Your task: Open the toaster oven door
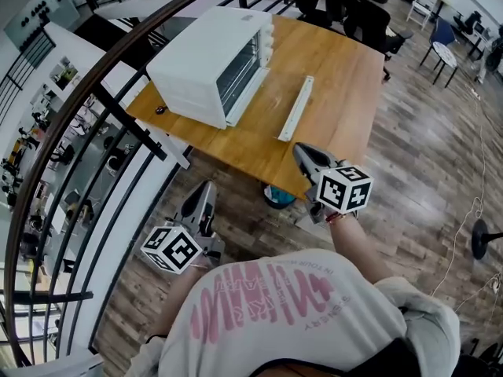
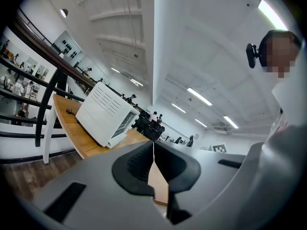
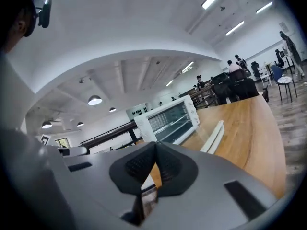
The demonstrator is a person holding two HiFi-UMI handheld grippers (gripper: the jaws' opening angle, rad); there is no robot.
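Observation:
The white toaster oven point(image 1: 208, 61) stands at the left end of a wooden table point(image 1: 338, 77). Its glass door hangs open, folded down flat over the tabletop, with the white handle bar point(image 1: 296, 108) at its outer edge. The oven point(image 2: 103, 114) also shows in the left gripper view, and the oven point(image 3: 168, 119) and handle bar point(image 3: 213, 135) in the right gripper view. My left gripper point(image 1: 206, 188) point(image 2: 153, 145) is shut and empty, held off the table's near-left corner. My right gripper point(image 1: 301, 151) point(image 3: 155, 147) is shut and empty, just over the table's near edge, short of the handle.
A curved black railing point(image 1: 94, 85) runs along the left behind the oven. A small dark object point(image 1: 160, 109) lies on the table beside the oven. A blue bin point(image 1: 277, 197) sits under the near edge. Black chairs point(image 1: 361, 14) stand beyond the table, a lamp base point(image 1: 481, 238) at right.

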